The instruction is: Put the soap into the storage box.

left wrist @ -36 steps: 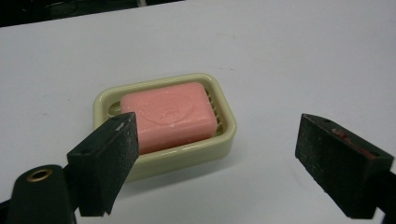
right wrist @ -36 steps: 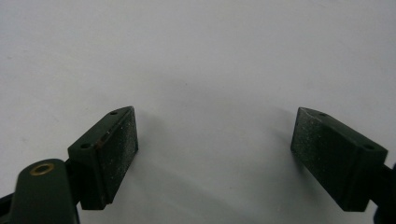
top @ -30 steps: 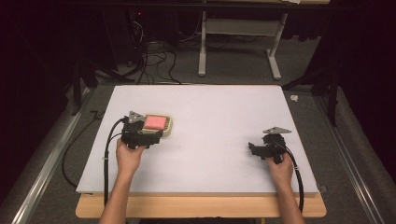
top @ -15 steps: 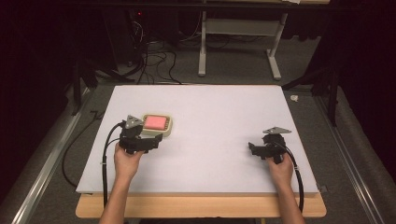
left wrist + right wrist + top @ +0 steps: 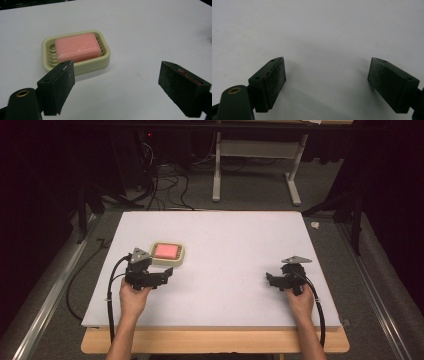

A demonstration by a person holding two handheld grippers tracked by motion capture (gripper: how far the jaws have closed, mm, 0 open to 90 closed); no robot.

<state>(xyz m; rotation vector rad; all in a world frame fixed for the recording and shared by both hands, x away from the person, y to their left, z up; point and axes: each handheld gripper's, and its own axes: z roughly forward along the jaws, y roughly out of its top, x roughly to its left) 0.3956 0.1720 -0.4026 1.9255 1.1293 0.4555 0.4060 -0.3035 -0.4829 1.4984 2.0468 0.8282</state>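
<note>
Soap seated in dish; left gripper clear.
Both grippers gape wide, holding nothing; soap in dish near desk's left edge; right gripper idle. Next: regrasp or withdraw.

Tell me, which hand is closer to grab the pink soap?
The left. Its tool sits just short of the soap dish, its jaws wide apart and empty, with the pink soap straight ahead. The right tool rests far across the white table, facing bare surface.
</note>
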